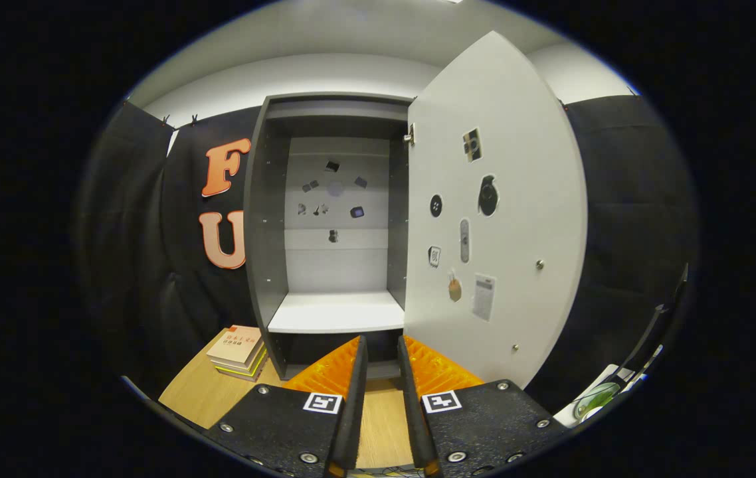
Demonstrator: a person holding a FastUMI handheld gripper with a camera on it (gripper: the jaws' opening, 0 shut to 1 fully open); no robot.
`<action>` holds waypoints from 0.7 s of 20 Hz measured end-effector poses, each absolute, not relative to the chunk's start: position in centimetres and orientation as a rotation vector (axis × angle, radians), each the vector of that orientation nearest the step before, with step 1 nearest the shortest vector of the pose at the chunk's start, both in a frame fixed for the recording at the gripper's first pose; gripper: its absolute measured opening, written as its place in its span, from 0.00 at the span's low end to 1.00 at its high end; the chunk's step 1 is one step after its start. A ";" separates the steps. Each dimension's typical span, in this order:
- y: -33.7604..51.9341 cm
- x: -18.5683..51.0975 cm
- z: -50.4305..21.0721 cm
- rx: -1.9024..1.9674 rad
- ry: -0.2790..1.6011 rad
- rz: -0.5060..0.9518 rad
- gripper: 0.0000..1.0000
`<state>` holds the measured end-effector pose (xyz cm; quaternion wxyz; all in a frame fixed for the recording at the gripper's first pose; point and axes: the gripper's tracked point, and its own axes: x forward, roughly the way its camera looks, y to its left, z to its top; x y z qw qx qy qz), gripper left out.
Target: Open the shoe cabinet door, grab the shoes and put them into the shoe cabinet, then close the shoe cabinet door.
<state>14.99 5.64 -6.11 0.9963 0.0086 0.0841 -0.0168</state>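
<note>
One bare-shelved shoe cabinet [335, 219], door [494, 212] open, beyond slightly spread, empty tongs [382, 348].

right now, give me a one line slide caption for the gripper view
Cabinet door swung open, shelf bare, books beside it; gripper holds nothing, jaws slightly apart.

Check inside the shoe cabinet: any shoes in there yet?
No shoes visible in the shoe cabinet: door open, shelf bare. Lowest compartment is partly covered by the gripper, open and holding nothing.
</note>
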 end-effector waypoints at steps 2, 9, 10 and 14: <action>7.2 15.3 -9.0 0.023 0.229 -0.003 0.30; 11.4 15.3 -22.6 0.086 0.495 0.069 0.30; 11.8 15.4 -24.7 0.096 0.531 0.071 0.30; 13.6 15.6 -32.2 0.122 0.665 0.086 0.30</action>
